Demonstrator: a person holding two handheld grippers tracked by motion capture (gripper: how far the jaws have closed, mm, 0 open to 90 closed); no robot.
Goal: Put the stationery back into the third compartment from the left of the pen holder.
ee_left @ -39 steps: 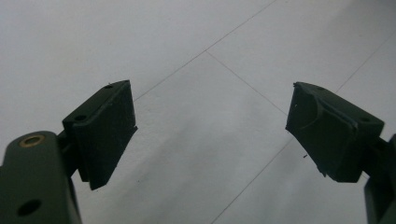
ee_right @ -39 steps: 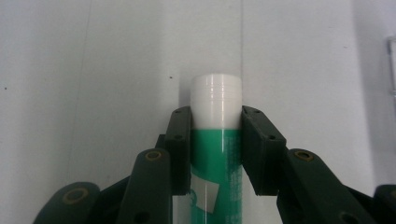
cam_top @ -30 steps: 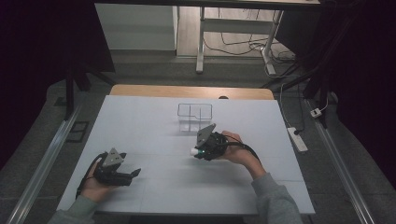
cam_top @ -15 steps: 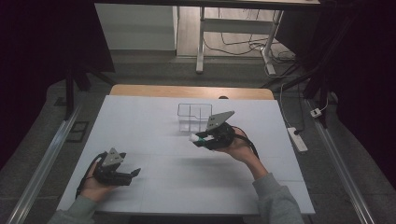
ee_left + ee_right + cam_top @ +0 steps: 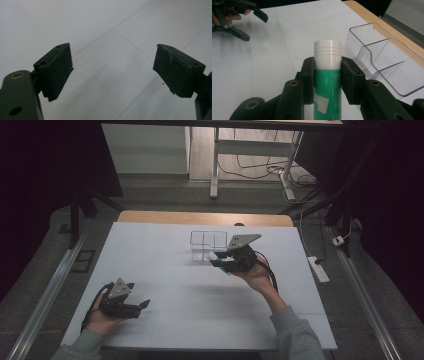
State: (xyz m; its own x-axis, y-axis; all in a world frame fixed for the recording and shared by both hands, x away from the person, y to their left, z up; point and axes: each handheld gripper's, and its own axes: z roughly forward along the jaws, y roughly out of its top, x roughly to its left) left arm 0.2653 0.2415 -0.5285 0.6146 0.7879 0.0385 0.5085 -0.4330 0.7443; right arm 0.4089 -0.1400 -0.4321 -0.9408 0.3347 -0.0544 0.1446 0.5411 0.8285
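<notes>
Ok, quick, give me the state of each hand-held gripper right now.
Left hand-held gripper: open, nothing between its jaws.
Right hand-held gripper: shut on a green glue stick with a white cap, beside the clear organizer.

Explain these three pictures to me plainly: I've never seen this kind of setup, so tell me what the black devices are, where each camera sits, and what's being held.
A person holds a black hand-held two-jaw gripper in each hand; there is no robot. The high view looks down on the white table. The other two cameras ride on the grippers. The left gripper rests low near the table, jaws open and empty. The right gripper is shut on a green glue stick with a white cap, beside a clear plastic compartment organiser standing on the table.
</notes>
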